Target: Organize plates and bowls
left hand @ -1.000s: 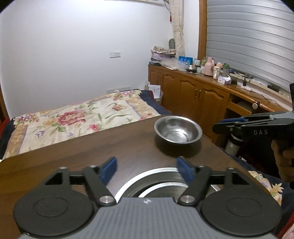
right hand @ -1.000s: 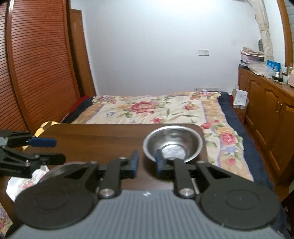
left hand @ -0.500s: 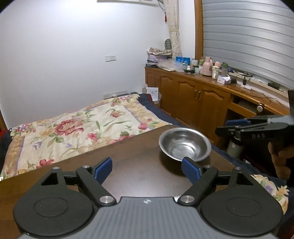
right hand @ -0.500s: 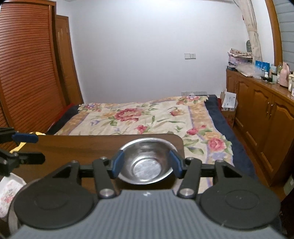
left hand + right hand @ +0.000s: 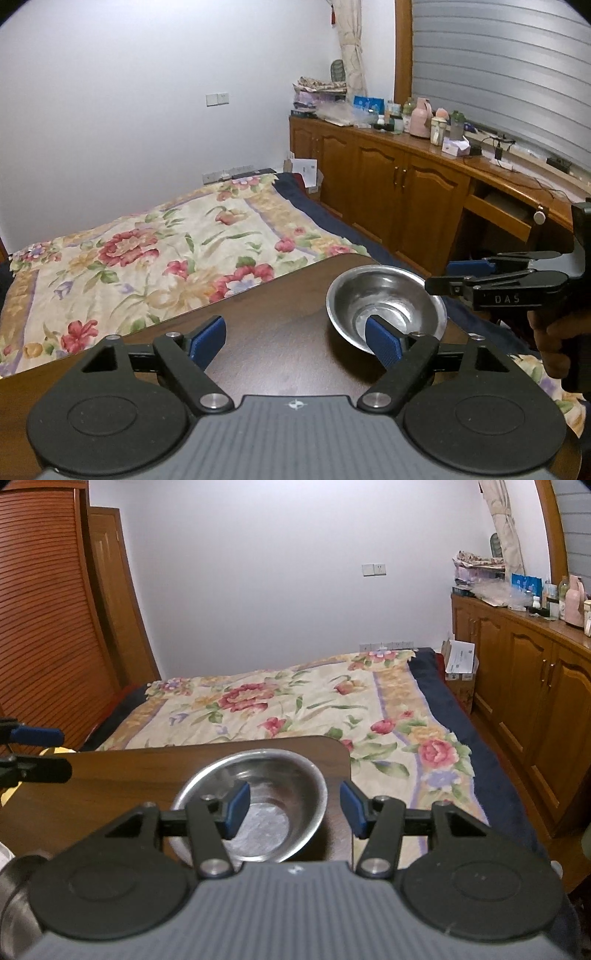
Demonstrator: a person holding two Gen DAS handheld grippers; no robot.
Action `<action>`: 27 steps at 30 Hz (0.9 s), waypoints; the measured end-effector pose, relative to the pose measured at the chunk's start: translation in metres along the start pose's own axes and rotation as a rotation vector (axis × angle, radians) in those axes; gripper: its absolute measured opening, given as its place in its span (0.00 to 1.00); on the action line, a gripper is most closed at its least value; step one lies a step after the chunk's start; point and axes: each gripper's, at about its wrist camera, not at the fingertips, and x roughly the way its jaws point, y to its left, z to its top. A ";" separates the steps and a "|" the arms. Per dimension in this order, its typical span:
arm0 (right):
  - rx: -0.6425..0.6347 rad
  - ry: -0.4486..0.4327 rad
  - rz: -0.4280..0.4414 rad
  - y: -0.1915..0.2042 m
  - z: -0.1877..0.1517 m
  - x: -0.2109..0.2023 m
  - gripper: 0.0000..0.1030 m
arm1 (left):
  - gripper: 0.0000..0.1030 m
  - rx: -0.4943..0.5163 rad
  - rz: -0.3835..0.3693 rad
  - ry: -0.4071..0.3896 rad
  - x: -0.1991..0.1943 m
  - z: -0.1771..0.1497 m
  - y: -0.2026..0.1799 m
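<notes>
A steel bowl (image 5: 384, 291) stands on the far right corner of the dark wooden table (image 5: 277, 332). My left gripper (image 5: 295, 341) is open wide over the table, its right pad crossing the bowl's near side in the picture. In the right wrist view the bowl (image 5: 280, 775) lies just ahead of my right gripper (image 5: 294, 808), which is open. Its left pad hangs over the bowl's inside and its right pad is outside the right rim, neither pressing. The right gripper (image 5: 439, 276) shows side-on beside the bowl, held by a hand (image 5: 554, 339). The left gripper (image 5: 62, 752) shows at the left edge.
The rim of a steel plate (image 5: 13, 882) shows at the lower left, close to me. Past the table (image 5: 129, 775) lies a bed with a floral cover (image 5: 295, 709). Wooden cabinets (image 5: 406, 195) with clutter on top run along the right wall.
Both grippers moved forward to the bowl. The right jaws widened and now straddle its right rim. The steel plate under the left gripper has left that view.
</notes>
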 end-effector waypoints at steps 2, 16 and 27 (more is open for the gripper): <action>0.013 0.006 0.008 -0.003 -0.001 0.002 0.54 | 0.81 0.000 -0.011 0.017 0.008 0.003 -0.001; 0.062 0.054 0.062 -0.011 -0.008 0.013 0.53 | 0.60 0.037 -0.060 0.126 0.063 0.015 -0.010; 0.113 0.087 0.117 -0.015 -0.012 0.024 0.50 | 0.50 -0.066 -0.154 0.239 0.107 0.020 -0.006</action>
